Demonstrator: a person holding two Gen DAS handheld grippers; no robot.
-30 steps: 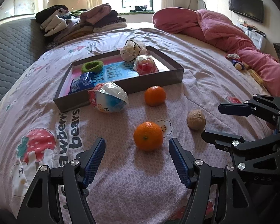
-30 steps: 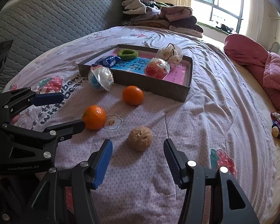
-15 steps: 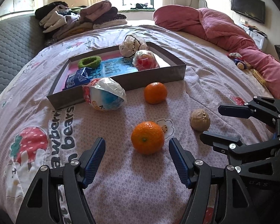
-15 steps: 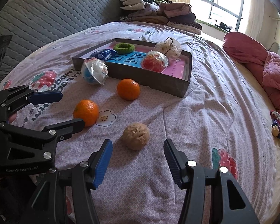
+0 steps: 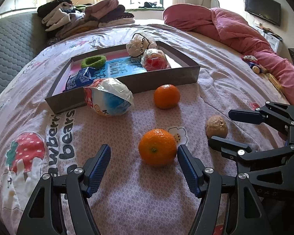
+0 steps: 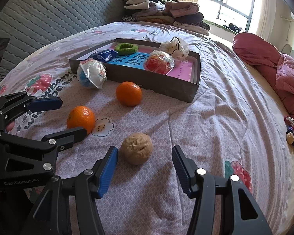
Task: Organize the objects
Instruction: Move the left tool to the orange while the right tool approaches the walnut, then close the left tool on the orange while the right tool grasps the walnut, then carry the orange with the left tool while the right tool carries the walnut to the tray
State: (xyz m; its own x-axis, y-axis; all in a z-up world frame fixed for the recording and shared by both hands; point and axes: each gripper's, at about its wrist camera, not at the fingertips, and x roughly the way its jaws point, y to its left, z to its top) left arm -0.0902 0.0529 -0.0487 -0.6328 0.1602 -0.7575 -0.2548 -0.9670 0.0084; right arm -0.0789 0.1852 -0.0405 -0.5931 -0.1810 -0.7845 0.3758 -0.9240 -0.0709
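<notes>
A near orange lies on the bed between the open fingers of my left gripper, close to the right finger. It also shows in the right wrist view. A brown walnut-like ball lies just ahead of my open right gripper; it also shows in the left wrist view. A second orange and a wrapped blue-white ball lie in front of the grey box tray. The tray holds a green ring, a blue packet, a wrapped red ball and a white bundle.
The bed sheet has strawberry prints. A pink quilt lies at the right, folded clothes at the back, a grey padded headboard at the left. A small toy lies near the right edge.
Both grippers have moved forward and lower: the near orange now sits between the left fingers and the brown ball is nearer the right fingers. Both stay open.
</notes>
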